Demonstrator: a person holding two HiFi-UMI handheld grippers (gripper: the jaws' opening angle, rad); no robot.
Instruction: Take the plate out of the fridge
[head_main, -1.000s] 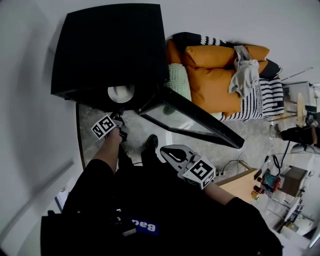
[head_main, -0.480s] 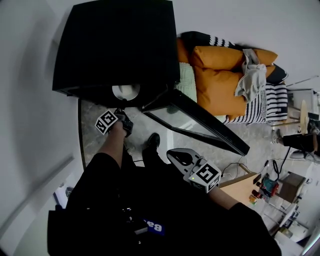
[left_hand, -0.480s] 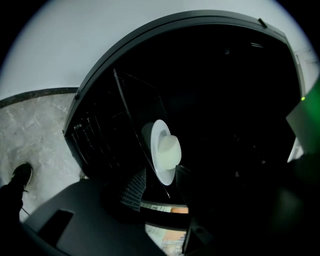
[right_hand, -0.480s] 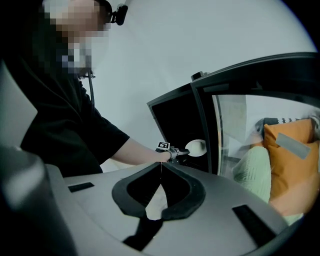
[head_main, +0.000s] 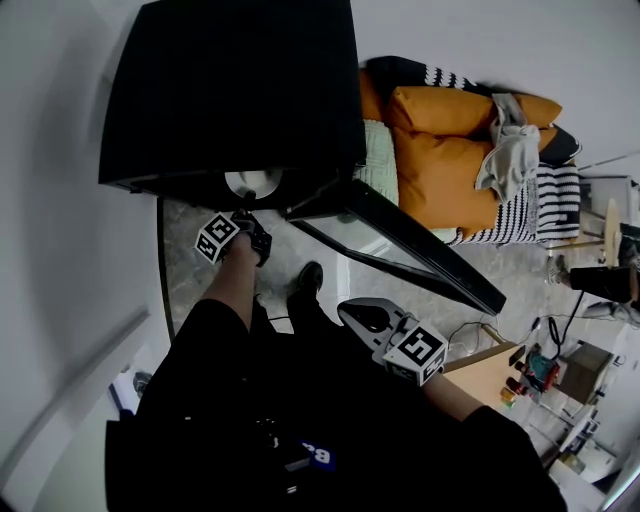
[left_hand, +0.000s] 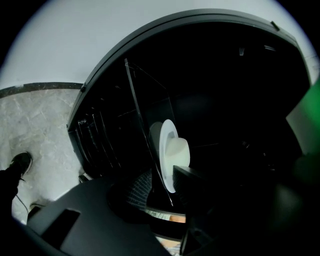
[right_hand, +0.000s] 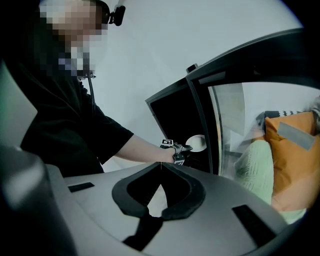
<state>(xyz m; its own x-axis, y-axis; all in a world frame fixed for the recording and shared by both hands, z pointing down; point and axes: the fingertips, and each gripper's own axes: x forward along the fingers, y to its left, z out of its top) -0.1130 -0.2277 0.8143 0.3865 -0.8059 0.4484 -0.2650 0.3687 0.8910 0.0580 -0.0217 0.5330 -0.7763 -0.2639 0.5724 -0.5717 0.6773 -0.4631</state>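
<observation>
A white plate (head_main: 250, 182) with a raised white middle lies on a glass shelf in the black fridge (head_main: 230, 90), whose glass door (head_main: 400, 245) stands wide open. In the left gripper view the plate (left_hand: 169, 150) appears turned on its side. My left gripper (head_main: 243, 213) reaches into the opening. Its jaws (left_hand: 164, 186) have just closed a little but are open, with the plate's near edge at their tips. My right gripper (head_main: 362, 315) hangs back over my lap, shut and empty (right_hand: 161, 164). In the right gripper view the left gripper (right_hand: 186, 148) is next to the plate (right_hand: 196, 143).
Marble floor (head_main: 190, 260) lies in front of the fridge, with my shoe (head_main: 305, 280) on it. Behind the open door stands a sofa with orange cushions (head_main: 450, 160) and a pale green one (head_main: 378, 165). A wooden table with clutter (head_main: 520, 375) is at the right.
My left gripper has edged closer to the fridge opening and the plate, and its marker cube has rolled. The right gripper has stayed where it was.
</observation>
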